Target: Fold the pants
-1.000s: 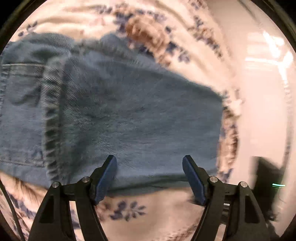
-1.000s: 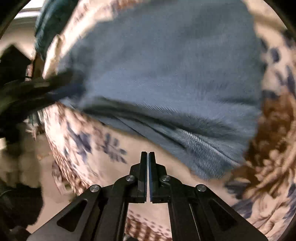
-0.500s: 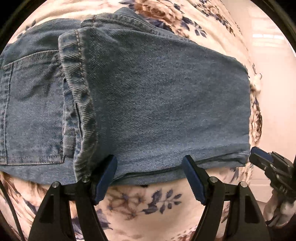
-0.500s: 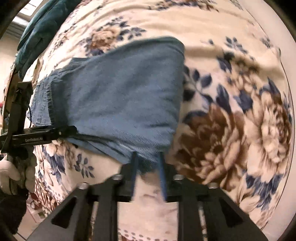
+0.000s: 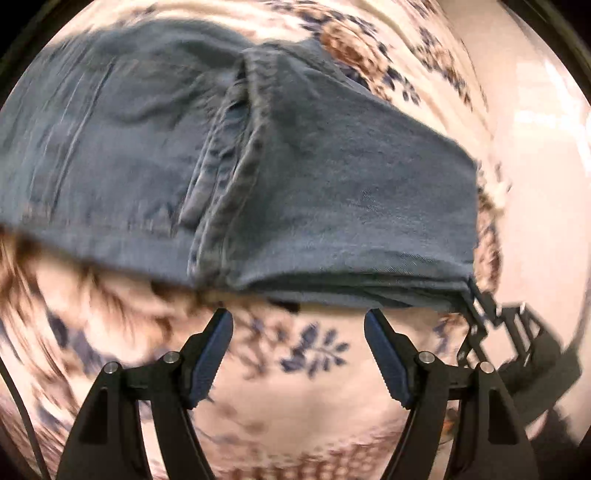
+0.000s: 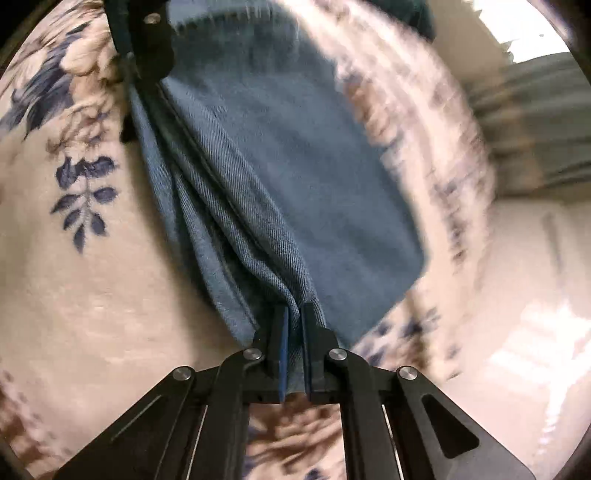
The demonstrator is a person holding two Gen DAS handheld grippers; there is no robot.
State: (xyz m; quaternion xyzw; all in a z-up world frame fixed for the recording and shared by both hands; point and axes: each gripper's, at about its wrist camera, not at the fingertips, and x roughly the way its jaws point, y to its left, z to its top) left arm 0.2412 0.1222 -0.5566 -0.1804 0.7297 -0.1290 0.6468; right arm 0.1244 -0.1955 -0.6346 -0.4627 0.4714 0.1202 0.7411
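Observation:
The blue denim pants [image 5: 332, 192] lie folded on a floral blanket [image 5: 295, 387], with a thick hem seam [image 5: 236, 173] running down the middle. My left gripper [image 5: 298, 332] is open and empty, just in front of the near folded edge. My right gripper [image 6: 294, 325] is shut on the stacked denim layers [image 6: 258, 192] at the fold's corner. It also shows in the left wrist view [image 5: 495, 325], at the right end of the near edge. The left gripper shows in the right wrist view [image 6: 144, 40] at the top left, by the pants' far edge.
The floral blanket [image 6: 74, 295] covers the surface all around the pants. A dark teal cloth [image 6: 406, 11] lies at the far top of the right wrist view. Pale floor or wall [image 5: 546, 184] lies beyond the blanket's right edge.
My right gripper has closed on the near corner of the folded pants. My left gripper has drawn back a little from the near edge and stays open.

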